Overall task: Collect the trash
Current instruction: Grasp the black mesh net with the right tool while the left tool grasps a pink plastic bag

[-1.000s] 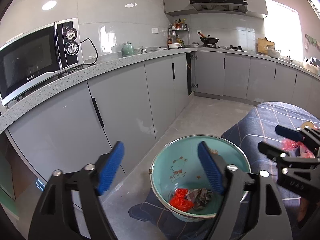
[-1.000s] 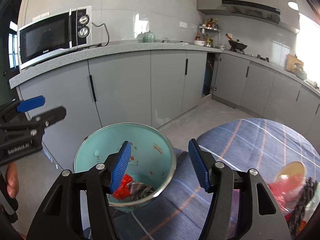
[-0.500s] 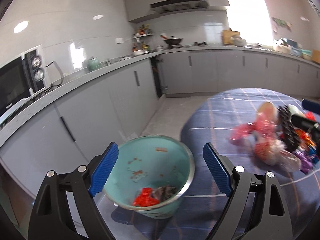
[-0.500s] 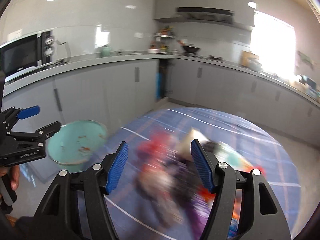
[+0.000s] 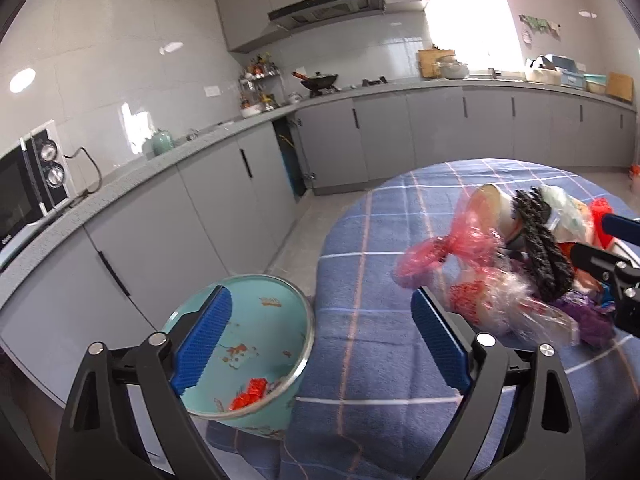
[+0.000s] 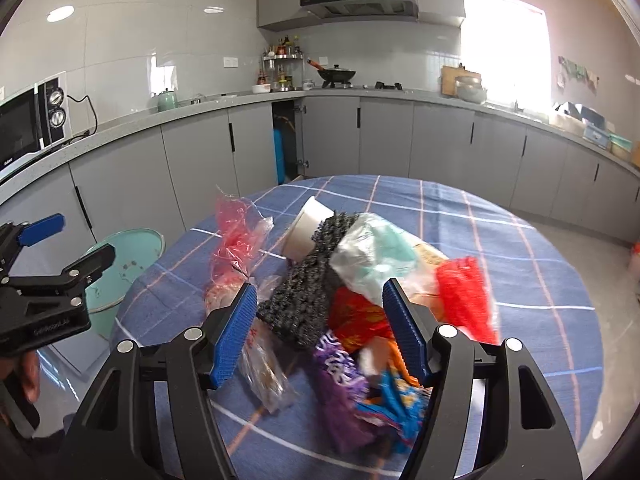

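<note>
Grey kitchen, round desk [image 6: 520, 240] under blue checked cloth. Trash pile [image 6: 360, 280] heaped mid-desk; teal bin [image 5: 256, 344] beside its edge, a few scraps already inside. Left tongs [image 5: 316, 344], jaws just widened, gape empty over bin's rim. Right tongs [image 6: 320, 328] open, empty, aimed at pile for next pick. Wrappers blurred, overlapping; bin's base hidden.

No legible text anywhere

trash pile [image 6: 360, 292] crowding tablecloth [image 6: 520, 248], far side bare
</note>
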Demonstrator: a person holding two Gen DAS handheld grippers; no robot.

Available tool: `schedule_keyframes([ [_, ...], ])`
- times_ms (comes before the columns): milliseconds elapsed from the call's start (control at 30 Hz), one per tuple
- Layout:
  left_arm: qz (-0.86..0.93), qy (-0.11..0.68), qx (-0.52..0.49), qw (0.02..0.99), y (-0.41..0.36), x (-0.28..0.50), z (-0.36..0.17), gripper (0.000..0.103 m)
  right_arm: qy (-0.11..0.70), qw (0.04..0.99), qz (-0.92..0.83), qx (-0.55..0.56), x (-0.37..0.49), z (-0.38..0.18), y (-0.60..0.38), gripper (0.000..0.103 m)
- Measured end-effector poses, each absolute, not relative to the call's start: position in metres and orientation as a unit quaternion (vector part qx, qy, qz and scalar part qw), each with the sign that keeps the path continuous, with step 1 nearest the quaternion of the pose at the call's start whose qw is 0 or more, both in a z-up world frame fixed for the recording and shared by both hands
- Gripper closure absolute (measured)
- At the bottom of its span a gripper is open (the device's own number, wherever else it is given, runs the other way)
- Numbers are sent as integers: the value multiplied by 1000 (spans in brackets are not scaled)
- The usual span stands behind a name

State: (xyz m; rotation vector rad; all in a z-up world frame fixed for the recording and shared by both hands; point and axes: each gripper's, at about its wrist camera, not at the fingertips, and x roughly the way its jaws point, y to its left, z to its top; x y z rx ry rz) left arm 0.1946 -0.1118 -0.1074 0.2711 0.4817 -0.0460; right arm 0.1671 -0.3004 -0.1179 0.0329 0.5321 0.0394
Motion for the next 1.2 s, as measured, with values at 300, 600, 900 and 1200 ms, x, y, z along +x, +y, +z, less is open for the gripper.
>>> schedule_keyframes([
  [300,-11,248,113,962,-102,204,-113,12,316,947,29,47,196,-140,-292,60],
  [600,-20,243,103,964,-102,200,-104,12,280,958,57,30,176,-123,-281,88],
  [900,-51,236,100,965,-122,193,-93,12,201,978,48,8,140,-84,-283,88],
  [1200,-89,216,120,965,-172,199,-79,10,175,984,-8,-11,125,-75,-309,88],
])
